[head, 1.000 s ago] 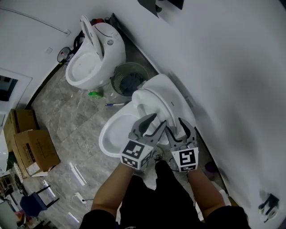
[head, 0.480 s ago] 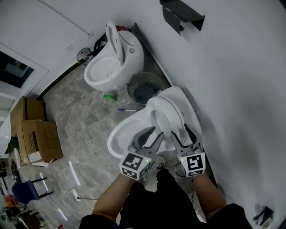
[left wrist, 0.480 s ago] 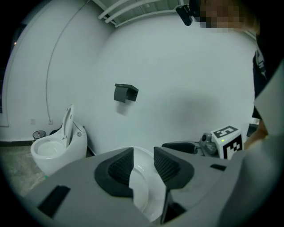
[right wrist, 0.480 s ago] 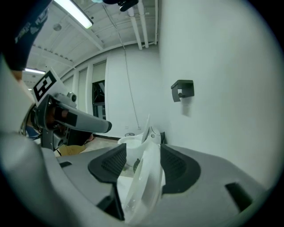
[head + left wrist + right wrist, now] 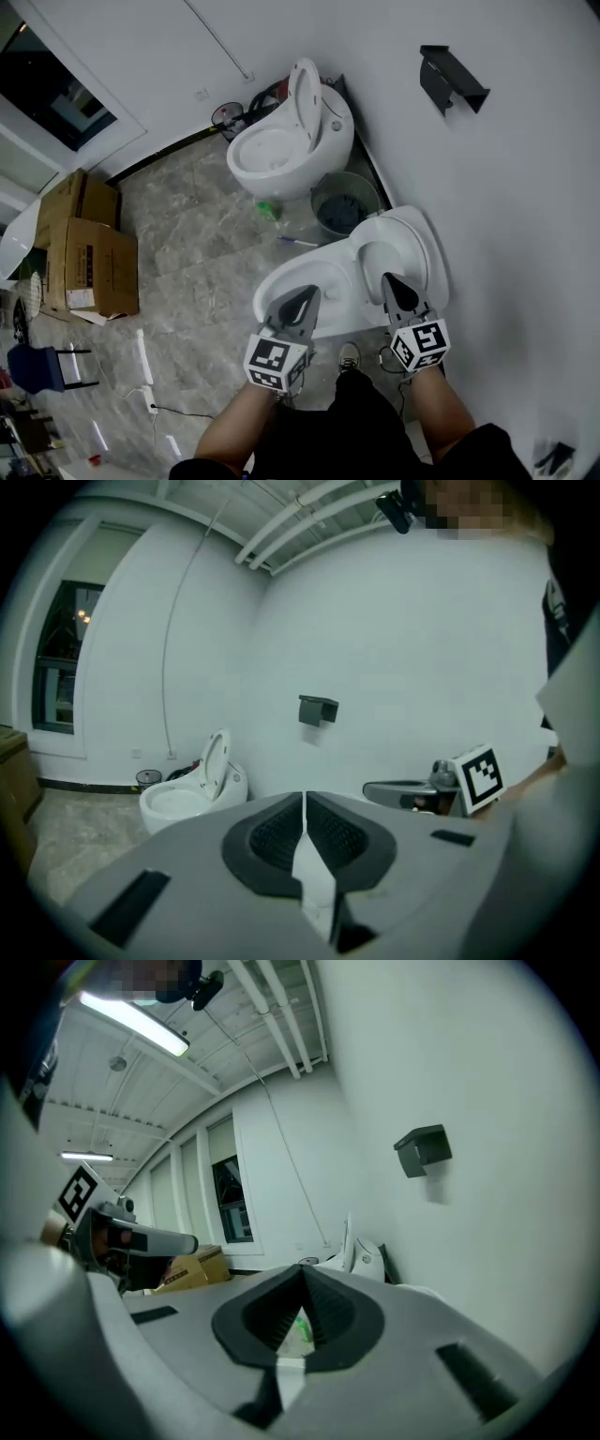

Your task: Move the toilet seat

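Note:
The near white toilet bowl (image 5: 314,286) stands below me, its seat and lid (image 5: 419,242) tipped up towards the wall. My left gripper (image 5: 302,298) hovers over the bowl's front rim, shut and empty. My right gripper (image 5: 393,286) hangs just in front of the raised seat's lower edge, also shut with nothing held. In the left gripper view the left gripper (image 5: 305,803) has its jaws together, and the right gripper's body (image 5: 412,794) shows beside it. The right gripper (image 5: 302,1281) looks the same in its own view, its pads meeting.
A second white toilet (image 5: 281,150) with its seat up stands further along the wall, with a round waste basket (image 5: 345,204) between the two. A black wall holder (image 5: 453,80) hangs above. Cardboard boxes (image 5: 89,253) sit at left. A green bottle (image 5: 270,210) lies on the tiled floor.
Both grippers went from open near the seat to shut, and drew back from it. The seat and lid now lean further towards the wall. My head view shifted.

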Action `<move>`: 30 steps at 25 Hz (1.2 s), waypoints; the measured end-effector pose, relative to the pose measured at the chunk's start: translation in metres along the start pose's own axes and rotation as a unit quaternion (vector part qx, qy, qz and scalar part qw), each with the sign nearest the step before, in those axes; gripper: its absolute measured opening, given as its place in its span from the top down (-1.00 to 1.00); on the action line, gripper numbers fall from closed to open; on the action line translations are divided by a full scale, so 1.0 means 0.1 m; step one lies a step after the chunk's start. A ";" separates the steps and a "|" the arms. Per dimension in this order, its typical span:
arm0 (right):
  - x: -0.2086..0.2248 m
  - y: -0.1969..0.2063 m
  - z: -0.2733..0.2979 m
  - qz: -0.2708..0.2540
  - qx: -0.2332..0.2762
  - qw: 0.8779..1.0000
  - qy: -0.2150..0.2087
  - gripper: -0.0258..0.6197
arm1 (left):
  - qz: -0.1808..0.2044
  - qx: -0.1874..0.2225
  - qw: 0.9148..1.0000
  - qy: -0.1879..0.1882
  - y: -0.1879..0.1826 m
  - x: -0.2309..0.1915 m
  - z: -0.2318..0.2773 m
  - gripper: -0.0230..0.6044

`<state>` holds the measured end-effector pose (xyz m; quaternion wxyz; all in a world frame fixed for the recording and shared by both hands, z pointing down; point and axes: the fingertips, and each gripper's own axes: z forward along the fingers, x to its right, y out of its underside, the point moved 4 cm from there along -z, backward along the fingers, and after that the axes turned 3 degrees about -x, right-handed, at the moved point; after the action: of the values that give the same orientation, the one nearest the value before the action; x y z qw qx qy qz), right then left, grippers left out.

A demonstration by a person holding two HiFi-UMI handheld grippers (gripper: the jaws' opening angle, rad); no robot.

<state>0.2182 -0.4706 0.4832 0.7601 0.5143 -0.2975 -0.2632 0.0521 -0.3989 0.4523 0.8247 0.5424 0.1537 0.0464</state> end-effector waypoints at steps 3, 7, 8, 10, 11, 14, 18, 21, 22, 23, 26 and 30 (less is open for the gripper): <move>-0.45 -0.10 0.04 -0.001 0.003 1.000 -0.008 0.91 | -0.007 0.006 1.000 -0.020 0.03 -0.30 -0.48 0.90; -1.12 -0.21 -0.01 0.022 0.009 1.000 -0.014 0.91 | -0.007 -0.004 1.000 -0.027 0.14 -0.65 -1.20 0.91; -1.29 -0.24 -0.04 0.027 0.011 0.999 -0.014 0.91 | -0.008 -0.006 1.000 -0.025 0.17 -0.72 -1.38 0.91; -1.62 -0.28 -0.12 0.025 0.017 0.999 -0.010 0.91 | -0.008 -0.001 1.000 -0.016 0.23 -0.85 -1.72 0.91; -1.79 -0.30 -0.17 0.021 0.022 1.000 -0.006 0.91 | -0.005 0.002 1.000 -0.010 0.25 -0.90 -1.87 0.91; -2.23 -0.31 -0.34 0.013 0.033 0.999 0.015 0.91 | 0.010 0.005 1.000 0.013 0.35 -1.01 -2.25 0.91; -2.67 -0.20 -0.68 0.005 0.033 0.998 0.056 0.91 | 0.015 -0.001 0.998 0.054 0.49 -1.01 -2.59 0.91; -2.92 -0.11 -0.99 -0.001 0.026 0.996 0.080 0.91 | 0.019 -0.012 0.996 0.085 0.56 -0.91 -2.79 0.91; -2.96 -0.08 -1.10 -0.002 0.024 0.996 0.088 0.91 | 0.021 -0.013 0.995 0.094 0.57 -0.85 -2.84 0.91; -2.99 -0.07 -1.21 -0.002 0.024 0.995 0.096 0.91 | 0.023 -0.013 0.994 0.103 0.57 -0.78 -2.87 0.91; -2.99 -0.04 -1.50 0.001 0.029 0.992 0.119 0.91 | 0.034 -0.014 0.991 0.133 0.55 -0.52 -2.91 0.91; -2.97 0.00 -1.88 0.004 0.039 0.991 0.131 0.91 | 0.058 -0.013 0.986 0.153 0.59 -0.15 -2.98 0.91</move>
<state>0.1506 -0.1430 0.3743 0.7732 0.5721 -0.2070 -0.1791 -0.0470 -0.1165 0.4002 0.7946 0.5258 0.2452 0.1789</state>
